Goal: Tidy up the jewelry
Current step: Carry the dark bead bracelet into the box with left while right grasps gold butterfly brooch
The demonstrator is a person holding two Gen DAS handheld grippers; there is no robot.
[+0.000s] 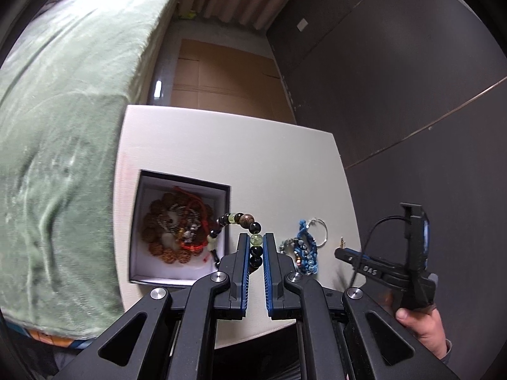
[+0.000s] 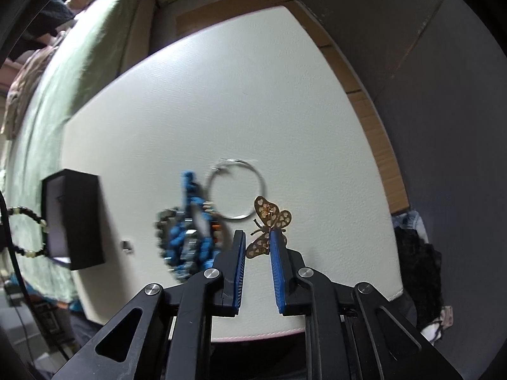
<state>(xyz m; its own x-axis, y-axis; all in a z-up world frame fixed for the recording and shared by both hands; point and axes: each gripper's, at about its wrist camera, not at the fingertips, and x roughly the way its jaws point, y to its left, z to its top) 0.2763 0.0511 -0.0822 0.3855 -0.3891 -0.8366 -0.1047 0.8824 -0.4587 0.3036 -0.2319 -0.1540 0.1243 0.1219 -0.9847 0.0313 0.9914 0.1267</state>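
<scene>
Two grips loaded: left gripper pinches bead bracelet, right gripper apparently pinches butterfly brooch (contact unclear); next, likely drop into box.

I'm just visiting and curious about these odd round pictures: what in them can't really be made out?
- Blue braided bracelets, right wrist view: motion-blurred, beads unreadable.
- Jewelry heaped in the box, left wrist view: tangled, pieces can't be counted.
- Beaded bracelet in the left gripper: lower part hidden by fingers.
- Butterfly brooch: one wing partly behind the right gripper finger; grip unclear.
</scene>
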